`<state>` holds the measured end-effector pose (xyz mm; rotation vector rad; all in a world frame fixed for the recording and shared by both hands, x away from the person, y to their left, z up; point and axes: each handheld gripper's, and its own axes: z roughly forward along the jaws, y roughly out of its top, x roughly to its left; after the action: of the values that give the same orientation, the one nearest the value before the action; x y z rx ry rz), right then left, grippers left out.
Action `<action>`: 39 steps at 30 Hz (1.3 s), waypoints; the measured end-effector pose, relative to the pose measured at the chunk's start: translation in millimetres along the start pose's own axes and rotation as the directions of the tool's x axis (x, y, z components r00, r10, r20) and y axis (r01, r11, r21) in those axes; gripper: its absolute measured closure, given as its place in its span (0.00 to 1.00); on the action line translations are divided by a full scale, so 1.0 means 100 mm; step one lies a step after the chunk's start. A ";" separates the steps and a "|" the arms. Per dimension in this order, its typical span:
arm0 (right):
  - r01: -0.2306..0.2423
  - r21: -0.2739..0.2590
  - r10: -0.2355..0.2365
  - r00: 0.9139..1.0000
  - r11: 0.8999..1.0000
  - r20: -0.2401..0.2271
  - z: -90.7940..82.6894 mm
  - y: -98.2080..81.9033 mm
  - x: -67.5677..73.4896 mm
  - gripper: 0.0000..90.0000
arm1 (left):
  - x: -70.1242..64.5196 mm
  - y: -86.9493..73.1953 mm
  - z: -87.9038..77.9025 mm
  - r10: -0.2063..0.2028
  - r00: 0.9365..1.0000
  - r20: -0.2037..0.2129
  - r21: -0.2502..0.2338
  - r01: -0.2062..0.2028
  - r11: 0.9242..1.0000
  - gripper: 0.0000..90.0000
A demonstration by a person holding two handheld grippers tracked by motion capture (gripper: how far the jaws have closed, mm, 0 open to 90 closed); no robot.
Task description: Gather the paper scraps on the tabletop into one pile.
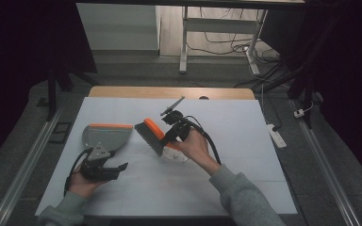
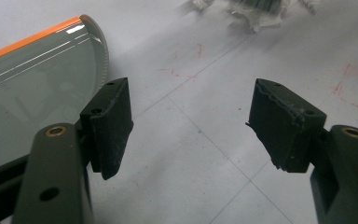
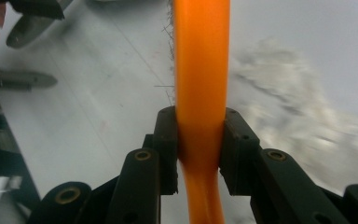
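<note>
A grey dustpan (image 1: pixel 104 135) with an orange rim lies on the white table cover at the left; its pan (image 2: pixel 37 84) sits just left of my left gripper (image 2: pixel 191 121). That left gripper (image 1: pixel 120 169) rests near the front left, open, with nothing between its jaws. My right gripper (image 1: pixel 172 134) is shut on the orange handle (image 3: pixel 200 70) of a hand brush (image 1: pixel 152 134), whose grey bristles point toward the dustpan. A small heap of white paper scraps (image 1: pixel 175 156) lies under the right hand and beside the handle (image 3: pixel 298 112). More of these scraps (image 2: pixel 256 11) lie ahead of the left gripper.
The white cover (image 1: pixel 245 188) spans the table, with a strip of wooden tabletop (image 1: pixel 169 92) at the far edge. Faint red pen marks (image 2: pixel 354 86) are drawn on the cover. A power strip (image 1: pixel 277 135) lies on the floor off the right edge.
</note>
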<state>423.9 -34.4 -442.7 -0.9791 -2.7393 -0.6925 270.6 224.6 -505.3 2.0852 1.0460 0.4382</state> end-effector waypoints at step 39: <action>-0.155 -0.022 0.155 0.987 0.988 0.031 0.19 0.24 -0.47 0.78 | 0.00 -0.01 0.00 0.005 1.000 0.002 0.000 -0.005 1.000 0.34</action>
<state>475.2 -35.6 -463.7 -1.2027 -2.6520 -0.6835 270.2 225.1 -506.7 2.0888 1.0401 0.4388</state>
